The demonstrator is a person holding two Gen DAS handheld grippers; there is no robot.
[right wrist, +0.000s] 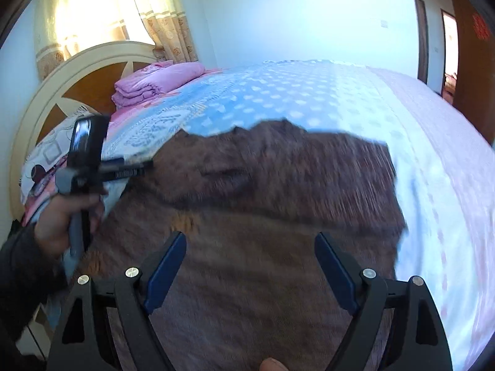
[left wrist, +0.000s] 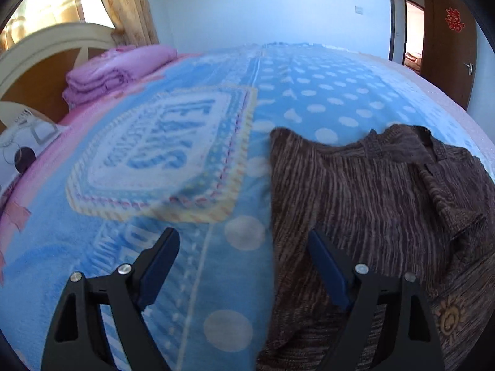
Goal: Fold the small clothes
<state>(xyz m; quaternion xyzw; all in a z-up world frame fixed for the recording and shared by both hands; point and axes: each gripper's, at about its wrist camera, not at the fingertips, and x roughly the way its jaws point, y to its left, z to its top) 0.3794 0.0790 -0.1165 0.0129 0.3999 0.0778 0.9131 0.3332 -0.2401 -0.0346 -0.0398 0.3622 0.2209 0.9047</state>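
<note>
A brown striped knit garment (left wrist: 371,204) lies spread on the blue dotted blanket (left wrist: 309,92), its collar end bunched at the right. In the left wrist view my left gripper (left wrist: 243,238) is open just above the bed, straddling the garment's left edge; its right finger is over the knit, its left finger over the blanket. In the right wrist view the garment (right wrist: 263,216) fills the middle, blurred. My right gripper (right wrist: 250,238) is open over the knit with nothing between its pads. A hand (right wrist: 58,222) holds the left gripper (right wrist: 139,167) at the garment's left edge.
A folded pink quilt (left wrist: 108,71) sits by the cream and wood headboard (right wrist: 62,92). A patterned pillow (left wrist: 21,148) lies at the left. A brown door (left wrist: 448,46) stands at the right and curtains (right wrist: 92,15) hang behind the headboard. The bed's pink edge (right wrist: 448,154) runs along the right.
</note>
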